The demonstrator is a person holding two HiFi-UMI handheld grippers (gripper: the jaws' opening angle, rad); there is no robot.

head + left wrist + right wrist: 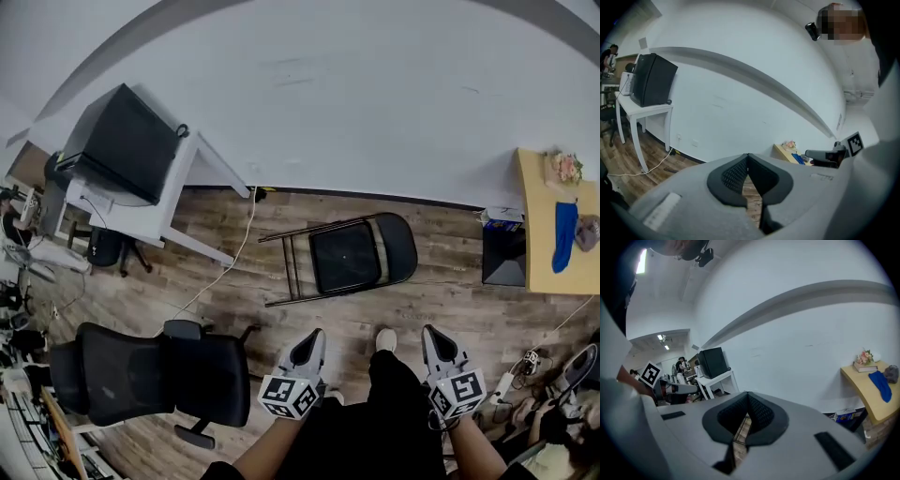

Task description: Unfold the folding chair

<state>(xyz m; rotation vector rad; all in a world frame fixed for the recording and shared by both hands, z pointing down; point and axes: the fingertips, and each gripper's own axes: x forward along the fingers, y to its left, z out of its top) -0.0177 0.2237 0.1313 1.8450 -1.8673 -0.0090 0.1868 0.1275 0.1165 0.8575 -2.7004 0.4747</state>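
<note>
A black folding chair (349, 254) lies folded flat on the wooden floor near the white wall, its thin metal legs (291, 265) pointing left. My left gripper (311, 345) and right gripper (435, 341) hover side by side in front of it, well short of the chair. Both are shut with nothing between the jaws. In the left gripper view the black pads (736, 174) meet tip to tip; the right gripper view shows its pads (759, 412) touching the same way. Neither gripper view shows the chair.
A black mesh office chair (150, 375) stands at my left. A white desk (155, 202) with a black monitor (127, 141) sits at the back left, a cable (230, 262) trailing over the floor. A yellow shelf (553, 225) and a black box (504, 255) are at the right.
</note>
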